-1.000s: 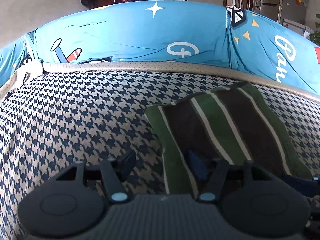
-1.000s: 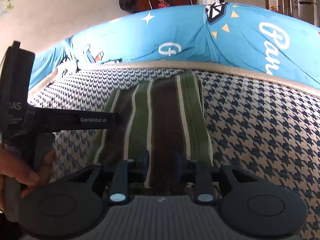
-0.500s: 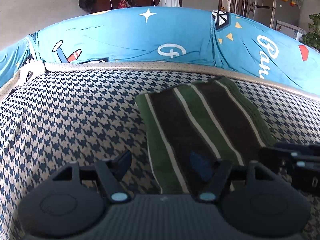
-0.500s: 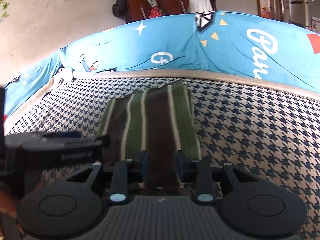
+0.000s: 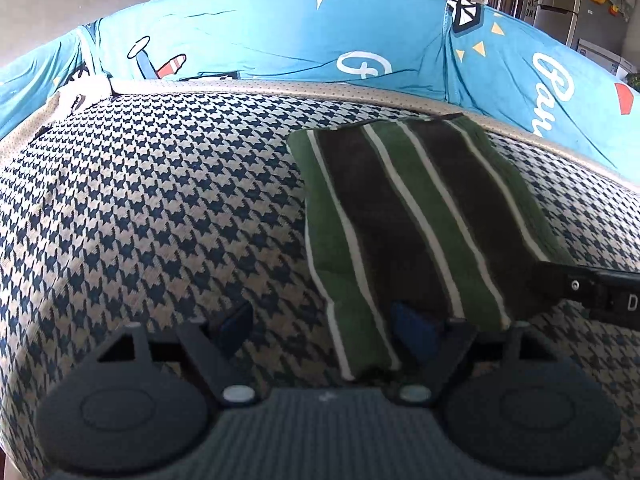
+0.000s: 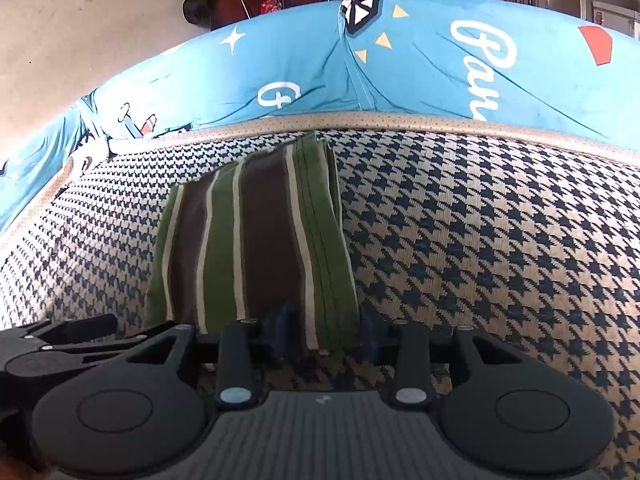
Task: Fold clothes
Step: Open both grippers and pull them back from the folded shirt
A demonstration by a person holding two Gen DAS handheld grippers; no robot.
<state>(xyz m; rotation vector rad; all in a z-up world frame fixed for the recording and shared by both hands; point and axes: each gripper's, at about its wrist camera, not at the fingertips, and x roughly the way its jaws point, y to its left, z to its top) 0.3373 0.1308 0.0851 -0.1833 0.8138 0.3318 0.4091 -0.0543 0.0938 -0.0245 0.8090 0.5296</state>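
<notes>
**Folded garment on sofa seat, both tools opening**

Striped green-brown garment (image 5: 412, 216) is seen lying folded flat on the houndstooth sofa seat (image 5: 160, 200), near the blue printed backrest cover (image 5: 280, 40). Left tool (image 5: 324, 328) is spread wide, jaws opening, garment's near-left corner between them, not gripped. Right tool (image 6: 324, 328) is opening too, near edge between its fingers, pads not pressing.

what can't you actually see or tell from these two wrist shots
- Near edge of the folded striped cloth: hidden behind each hand-held gripper body in both wrist views.
- Right hand-held gripper: in the left wrist view, cut off by the right edge.
- Garment type: hidden by the folds.
</notes>
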